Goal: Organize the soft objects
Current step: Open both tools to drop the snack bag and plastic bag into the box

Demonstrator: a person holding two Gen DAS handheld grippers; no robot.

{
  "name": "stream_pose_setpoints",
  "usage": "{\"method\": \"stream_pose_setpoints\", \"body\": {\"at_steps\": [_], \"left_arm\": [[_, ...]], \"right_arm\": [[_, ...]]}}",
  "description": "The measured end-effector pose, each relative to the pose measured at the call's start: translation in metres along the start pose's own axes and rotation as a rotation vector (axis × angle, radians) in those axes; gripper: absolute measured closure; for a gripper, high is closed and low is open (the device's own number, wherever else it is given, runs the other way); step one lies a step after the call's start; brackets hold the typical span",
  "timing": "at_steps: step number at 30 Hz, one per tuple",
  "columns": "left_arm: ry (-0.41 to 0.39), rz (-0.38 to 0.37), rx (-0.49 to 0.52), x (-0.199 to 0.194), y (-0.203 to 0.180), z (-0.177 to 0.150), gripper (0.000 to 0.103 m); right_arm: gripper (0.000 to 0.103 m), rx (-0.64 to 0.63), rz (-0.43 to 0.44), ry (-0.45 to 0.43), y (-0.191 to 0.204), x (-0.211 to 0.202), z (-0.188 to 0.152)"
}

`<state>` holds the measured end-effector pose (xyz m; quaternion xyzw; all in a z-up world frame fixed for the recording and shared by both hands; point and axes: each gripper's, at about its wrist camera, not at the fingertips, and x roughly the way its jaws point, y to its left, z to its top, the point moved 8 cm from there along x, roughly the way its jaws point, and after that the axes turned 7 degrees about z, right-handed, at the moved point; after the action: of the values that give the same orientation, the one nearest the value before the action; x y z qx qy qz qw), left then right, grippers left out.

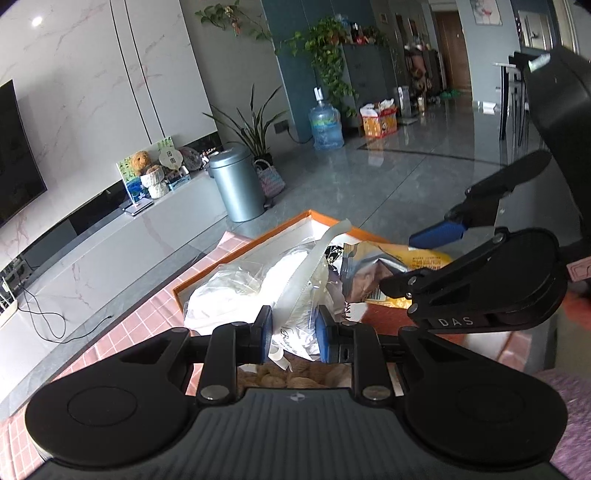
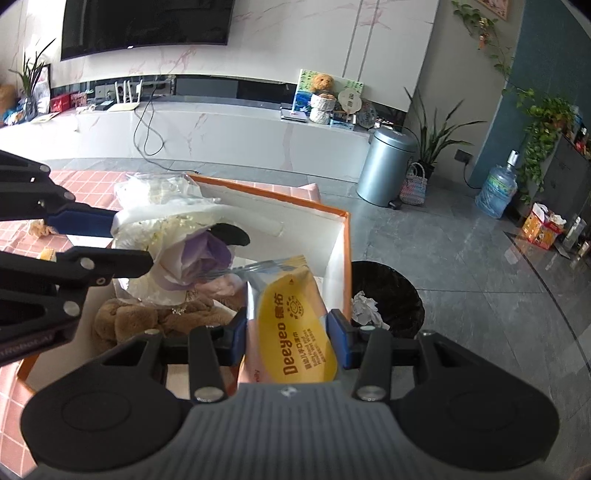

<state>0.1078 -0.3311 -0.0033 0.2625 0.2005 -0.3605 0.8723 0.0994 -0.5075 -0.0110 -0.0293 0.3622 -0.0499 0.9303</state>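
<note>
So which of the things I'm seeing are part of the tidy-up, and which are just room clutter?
Job:
- wipes pack, in the right gripper
- white bagged item, in the left gripper
- brown plush toy
- orange box

Lying about:
- grey pedal bin
- black wastebasket
- water jug
- TV

A yellow Deeyeo wipes pack (image 2: 291, 325) stands tilted over the orange-rimmed white box (image 2: 341, 236). A crinkled clear bag of white material (image 1: 295, 295) rises above a brown plush toy (image 2: 147, 317) lying inside the box
</note>
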Motion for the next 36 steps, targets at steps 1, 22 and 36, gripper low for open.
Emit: {"method": "stream_pose_setpoints", "body": {"at_steps": [1,22,36], "left_arm": [[0.007,0.002,0.003,0.002,0.001,-0.001,0.076],[0.143,-0.033,0.193,0.038,-0.012,-0.017,0.076],[0.196,-0.009,0.157,0.049,-0.005,-0.022,0.063]], "right_arm": [[0.058,-0.005,0.003,0.002,0.0,0.004,0.002],[0.073,-0.047,0.069,0.186,0.016,0.067,-0.003],[0.057,-0.111,0.056,0.181,0.019,0.058,-0.001]]}}
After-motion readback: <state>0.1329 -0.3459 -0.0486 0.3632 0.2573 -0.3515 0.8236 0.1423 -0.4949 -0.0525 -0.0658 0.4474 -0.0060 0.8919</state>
